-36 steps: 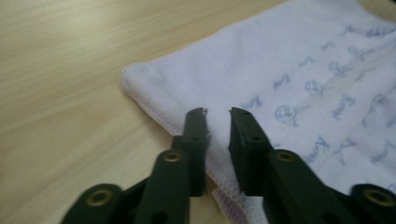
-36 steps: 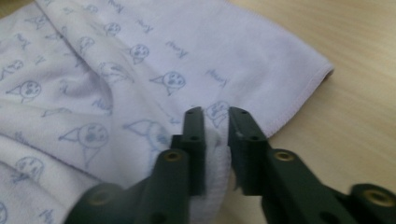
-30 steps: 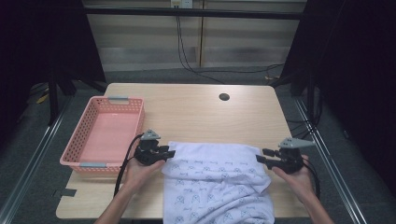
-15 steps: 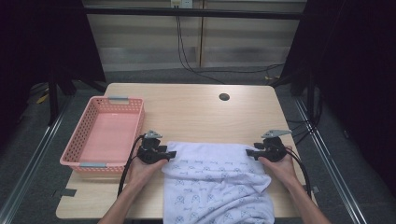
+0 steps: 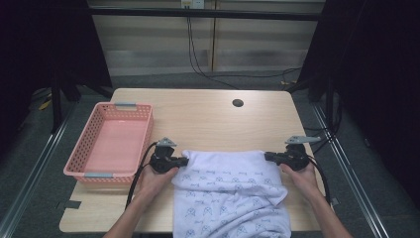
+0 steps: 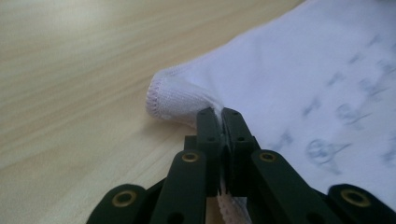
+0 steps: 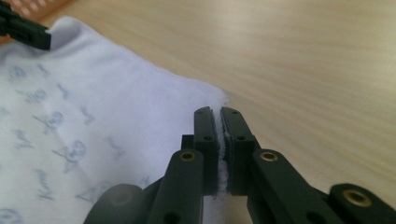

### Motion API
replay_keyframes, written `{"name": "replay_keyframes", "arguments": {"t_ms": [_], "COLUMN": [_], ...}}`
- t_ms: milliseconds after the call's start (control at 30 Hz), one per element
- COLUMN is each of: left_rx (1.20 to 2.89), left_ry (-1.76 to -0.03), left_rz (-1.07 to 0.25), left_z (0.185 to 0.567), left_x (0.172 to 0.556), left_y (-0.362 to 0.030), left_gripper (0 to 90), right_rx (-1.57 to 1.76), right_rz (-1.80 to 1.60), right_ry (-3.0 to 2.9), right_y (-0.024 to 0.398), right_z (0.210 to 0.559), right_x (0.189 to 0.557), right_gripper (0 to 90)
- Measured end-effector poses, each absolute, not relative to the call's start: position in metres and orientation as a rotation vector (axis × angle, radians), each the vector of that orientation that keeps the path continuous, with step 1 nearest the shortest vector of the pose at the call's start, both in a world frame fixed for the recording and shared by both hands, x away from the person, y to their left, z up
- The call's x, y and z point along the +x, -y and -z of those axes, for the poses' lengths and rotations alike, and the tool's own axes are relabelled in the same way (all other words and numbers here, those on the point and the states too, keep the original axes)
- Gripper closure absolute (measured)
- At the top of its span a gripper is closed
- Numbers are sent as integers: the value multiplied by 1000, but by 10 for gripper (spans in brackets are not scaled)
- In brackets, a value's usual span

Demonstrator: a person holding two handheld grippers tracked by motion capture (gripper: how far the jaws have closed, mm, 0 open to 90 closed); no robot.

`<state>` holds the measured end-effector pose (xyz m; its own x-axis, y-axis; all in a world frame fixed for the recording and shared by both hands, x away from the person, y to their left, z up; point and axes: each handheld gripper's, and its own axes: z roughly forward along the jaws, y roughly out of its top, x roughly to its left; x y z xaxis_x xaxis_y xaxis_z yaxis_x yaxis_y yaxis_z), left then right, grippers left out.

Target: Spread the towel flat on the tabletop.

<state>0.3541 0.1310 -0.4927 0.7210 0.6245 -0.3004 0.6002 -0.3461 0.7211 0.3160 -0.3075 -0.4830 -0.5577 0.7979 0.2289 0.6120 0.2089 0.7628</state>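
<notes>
Pale wooden table (image 5: 208,114) under my rig. Both sets of jaws have just closed: my left gripper (image 6: 220,122) pinches the white printed cloth (image 5: 230,191) at its far left corner, my right gripper (image 7: 218,122) its far right corner. Beside it sits a pink basket (image 5: 81,168).

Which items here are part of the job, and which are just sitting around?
In the job:
- white printed cloth, spread at the near edge of the table
- left tongs, shut on the cloth's far-left corner
- right tongs, shut on its far-right corner

Lying about:
- pink basket, empty, left of the cloth
- table, with a round hole near its far edge
</notes>
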Motion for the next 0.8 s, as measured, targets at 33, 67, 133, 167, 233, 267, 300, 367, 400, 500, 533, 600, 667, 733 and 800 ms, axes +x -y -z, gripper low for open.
{"name": "replay_keyframes", "arguments": {"t_ms": [33,67,133,167,233,267,300,367,400,500,533,600,667,733,800], "left_rx": [2010,1993,1981,1955,1923,1919,1896,1878,1873,1840,1833,1825,1825,1820,1814], "left_ry": [-918,-908,-872,-859,-836,-828,-818,-807,-804,-805,-801,-796,-792,-803,-817], "left_rz": [-52,-57,-94,-102,-132,-144,-158,-175,-190,-219,-226,-248,-264,-284,-292], "left_z": [484,480,465,458,442,434,428,416,410,396,391,383,375,369,364], "left_x": [352,350,347,346,345,345,346,350,353,363,366,373,382,393,404], "left_y": [-135,-136,-138,-140,-141,-142,-142,-144,-144,-146,-146,-145,-143,-144,-143], "left_gripper": [873,873,873,873,873,873,873,873,873,873,873,873,873,873,873], "right_rx": [1349,1348,1328,1317,1291,1274,1259,1241,1236,1217,1216,1203,1196,1192,1191], "right_rz": [-1294,-1342,-1370,-1399,-1442,-1460,-1467,-1487,-1490,-1507,-1509,-1515,-1517,-1518,-1513], "right_ry": [-2244,-2214,-2174,-2154,-2108,-2088,-2072,-2042,-2034,-1993,-1986,-1967,-1947,-1930,-1919], "right_y": [310,315,320,322,326,327,328,330,331,334,335,335,335,336,336], "right_z": [479,470,459,451,437,429,422,410,405,390,386,377,368,360,354], "right_x": [315,312,310,309,308,308,308,310,311,319,322,328,336,346,358], "right_gripper": [862,862,863,862,863,863,863,862,862,862,862,862,862,862,862]}}
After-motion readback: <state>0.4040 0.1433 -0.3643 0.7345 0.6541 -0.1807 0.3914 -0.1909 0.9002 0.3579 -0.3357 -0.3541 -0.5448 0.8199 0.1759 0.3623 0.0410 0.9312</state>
